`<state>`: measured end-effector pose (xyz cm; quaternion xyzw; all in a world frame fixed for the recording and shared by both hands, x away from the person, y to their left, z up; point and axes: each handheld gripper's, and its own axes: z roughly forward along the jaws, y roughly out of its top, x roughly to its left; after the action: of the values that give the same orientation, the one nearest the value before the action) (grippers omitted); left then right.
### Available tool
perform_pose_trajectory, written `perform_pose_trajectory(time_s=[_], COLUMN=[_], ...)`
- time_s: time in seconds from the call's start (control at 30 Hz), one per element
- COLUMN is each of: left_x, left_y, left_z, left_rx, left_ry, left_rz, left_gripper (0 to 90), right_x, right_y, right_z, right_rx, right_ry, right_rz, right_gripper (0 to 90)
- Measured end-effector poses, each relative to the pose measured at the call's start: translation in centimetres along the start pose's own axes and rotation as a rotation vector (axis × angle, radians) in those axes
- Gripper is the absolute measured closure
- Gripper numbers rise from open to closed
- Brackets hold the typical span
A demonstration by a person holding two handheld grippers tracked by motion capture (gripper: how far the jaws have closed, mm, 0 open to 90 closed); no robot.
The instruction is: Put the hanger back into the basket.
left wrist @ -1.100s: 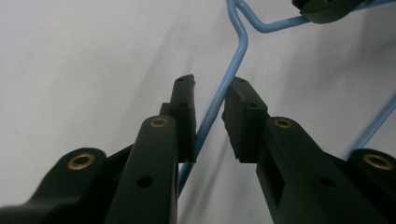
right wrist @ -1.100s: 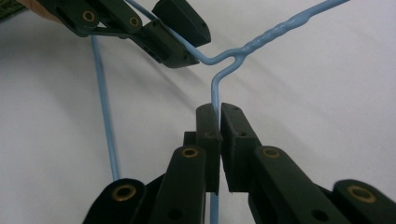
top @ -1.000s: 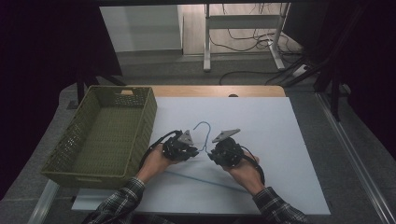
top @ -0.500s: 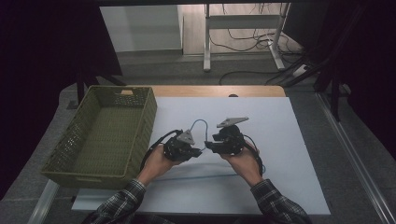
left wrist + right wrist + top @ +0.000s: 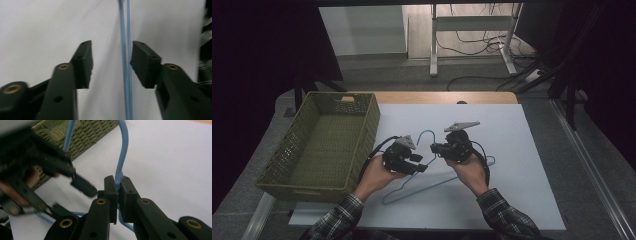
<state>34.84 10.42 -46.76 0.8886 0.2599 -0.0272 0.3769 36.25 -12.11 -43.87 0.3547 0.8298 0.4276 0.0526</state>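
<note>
A blue wire hanger (image 5: 411,192) lies on the white sheet, its hook end (image 5: 427,134) raised between my two grippers. My right gripper (image 5: 118,186) has just closed and is shut on the hanger's neck (image 5: 123,152), below the hook's curve. In the high view the right gripper (image 5: 435,148) points left at that neck. My left gripper (image 5: 111,62) has just been opening. Its jaws stand apart with the blue wire (image 5: 125,75) running between them, close to the right pad without being pressed. From above, the left gripper (image 5: 422,164) sits just left of the right one.
A green woven basket (image 5: 373,117) stands at the left of the sheet, close to the left hand, and its wall (image 5: 85,132) is behind the hook. The white sheet (image 5: 522,150) stretches to the right. Table legs and cables lie on the floor beyond.
Both hands have risen a little. The right gripper has moved toward the far side and left, taking the hook end of the hanger up off the sheet.
</note>
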Motion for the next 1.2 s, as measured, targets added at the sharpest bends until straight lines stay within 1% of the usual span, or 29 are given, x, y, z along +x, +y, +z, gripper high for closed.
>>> perform_pose_trajectory(time_s=[0.03,0.07,0.1,0.13,0.17,0.2,0.23,0.27,0.3,0.33,0.37,0.43,0.47,0.5,0.57,0.6,0.63,0.67,0.73,0.77,0.8,0.83,0.93,0.97,1.0,1.07,1.1,1.13,1.2], left_x=[0.2,0.3,0.4,0.4,0.4,0.4,0.3,0.3,0.3,0.2,0.2,0.0,0.0,-0.1,-0.3,-0.4,-0.6,-0.7,-0.9,-0.9,-1.0,-1.0,-1.1,-1.1,-1.1,-1.0,-0.9,-0.8,-0.7], left_y=[0.0,-0.1,0.0,0.0,0.1,0.1,0.2,0.3,0.3,0.4,0.4,0.5,0.6,0.6,0.7,0.7,0.8,0.8,0.8,0.7,0.8,0.8,1.0,1.1,1.2,1.4,1.4,1.5,1.7], left_z=[-0.3,-0.4,-0.5,-0.5,-0.4,-0.3,0.0,0.2,0.3,0.5,0.6,0.7,0.7,0.7,0.6,0.6,0.5,0.4,0.2,0.0,-0.3,-0.5,-1.3,-1.6,-1.9,-2.5,-2.7,-3.0,-3.6], left_rx=[0.000,-0.003,0.004,0.014,0.021,0.032,0.044,0.056,0.060,0.064,0.070,0.084,0.085,0.086,0.099,0.101,0.100,0.096,0.076,0.062,0.045,0.037,0.008,0.006,-0.008,-0.017,-0.021,-0.023,-0.037], left_ry=[-0.033,-0.049,-0.064,-0.083,-0.100,-0.119,-0.128,-0.142,-0.159,-0.182,-0.194,-0.215,-0.233,-0.236,-0.217,-0.214,-0.199,-0.192,-0.182,-0.179,-0.180,-0.171,-0.162,-0.166,-0.156,-0.151,-0.148,-0.145,-0.134], left_rz=[-0.017,-0.027,-0.033,-0.041,-0.043,-0.044,-0.048,-0.053,-0.056,-0.065,-0.063,-0.069,-0.071,-0.075,-0.084,-0.091,-0.089,-0.092,-0.107,-0.113,-0.126,-0.122,-0.142,-0.148,-0.153,-0.158,-0.154,-0.155,-0.159], left_gripper=[46.9,44.8,44.8,50.3,50.3,55.0,55.0,57.5,61.2,67.2,67.2,74.1,78.9,85.8,86.6,87.2,87.4,87.6,87.7,87.7,87.8,87.8,87.8,87.8,87.8,87.8,87.8,87.8,87.8], right_x=[0.0,0.0,0.0,0.2,0.2,0.3,0.3,0.3,0.4,0.4,0.5,0.6,0.7,0.8,0.9,1.0,1.1,1.2,1.3,1.4,1.4,1.5,1.7,1.7,1.7,1.7,1.6,1.6,1.5], right_y=[0.0,-0.1,-0.1,-0.4,-0.4,-0.6,-0.6,-0.7,-0.8,-0.9,-0.9,-0.9,-0.9,-0.8,-0.8,-0.8,-0.8,-0.7,-0.7,-0.7,-0.7,-0.6,-0.6,-0.6,-0.5,-0.5,-0.5,-0.5,-0.7], right_z=[-0.2,-0.4,-0.4,-0.6,-0.6,-0.7,-0.7,-0.7,-0.8,-0.8,-0.9,-1.0,-1.1,-1.1,-1.2,-1.2,-1.2,-1.4,-1.5,-1.7,-1.9,-2.1,-2.9,-3.3,-3.7,-4.5,-5.3,-5.3,-6.1], right_rx=[0.002,-0.003,-0.003,-0.006,-0.006,-0.012,-0.012,-0.015,-0.017,-0.016,-0.019,-0.021,-0.024,-0.027,-0.027,-0.026,-0.025,-0.024,-0.026,-0.028,-0.028,-0.031,-0.045,-0.050,-0.056,-0.071,-0.082,-0.082,-0.091], right_ry=[0.009,0.025,0.025,0.046,0.046,0.064,0.064,0.074,0.084,0.088,0.095,0.100,0.104,0.109,0.107,0.105,0.104,0.088,0.079,0.076,0.071,0.064,0.040,0.035,0.030,0.016,0.008,0.008,0.003], right_rz=[-0.006,-0.005,-0.005,-0.003,-0.003,-0.001,-0.001,-0.003,-0.004,-0.006,-0.011,-0.019,-0.025,-0.030,-0.035,-0.043,-0.046,-0.057,-0.059,-0.063,-0.068,-0.073,-0.091,-0.095,-0.098,-0.105,-0.103,-0.103,-0.101], right_gripper=[85.2,85.2,85.2,85.2,85.2,85.2,85.2,85.2,85.2,85.2,85.2,85.2,85.2,85.2,85.1,85.1,84.9,84.1,83.7,81.5,75.3,71.1,65.7,63.4,61.2,58.8,55.7,55.7,52.0])
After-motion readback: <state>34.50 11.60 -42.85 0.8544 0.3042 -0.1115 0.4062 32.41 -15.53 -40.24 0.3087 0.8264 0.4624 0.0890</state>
